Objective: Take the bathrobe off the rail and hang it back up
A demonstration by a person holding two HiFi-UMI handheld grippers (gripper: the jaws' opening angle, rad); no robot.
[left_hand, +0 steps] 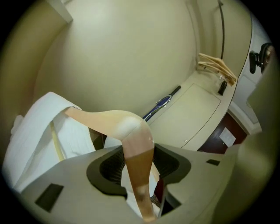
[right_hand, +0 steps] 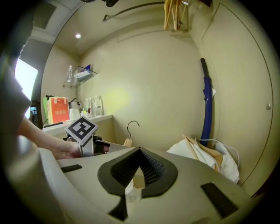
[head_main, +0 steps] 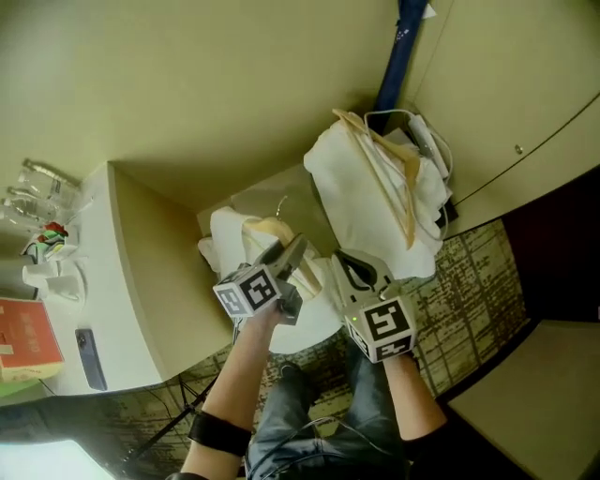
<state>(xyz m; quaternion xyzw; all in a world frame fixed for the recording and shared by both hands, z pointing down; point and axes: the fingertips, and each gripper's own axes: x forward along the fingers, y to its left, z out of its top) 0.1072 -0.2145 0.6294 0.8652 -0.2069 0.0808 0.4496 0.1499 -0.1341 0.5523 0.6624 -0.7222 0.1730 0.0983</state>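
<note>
The dark metal rail (right_hand: 131,8) runs high overhead in the right gripper view, well apart from the white towelling bathrobe (head_main: 228,242), which is off it and draped on a pale curved wooden hanger (left_hand: 131,131); the left tongs (head_main: 292,255) are clenched across one arm of that hanger, and the right tongs (head_main: 352,270) are squeezed fully together on a pinch of the bathrobe's cloth. I judge the risk to be the heavy bathrobe sliding off the sloping arm, or twisting the hanger in the left tongs so its small metal hook (right_hand: 132,126) turns and misses the rail; the thin pinch could also slip free.
</note>
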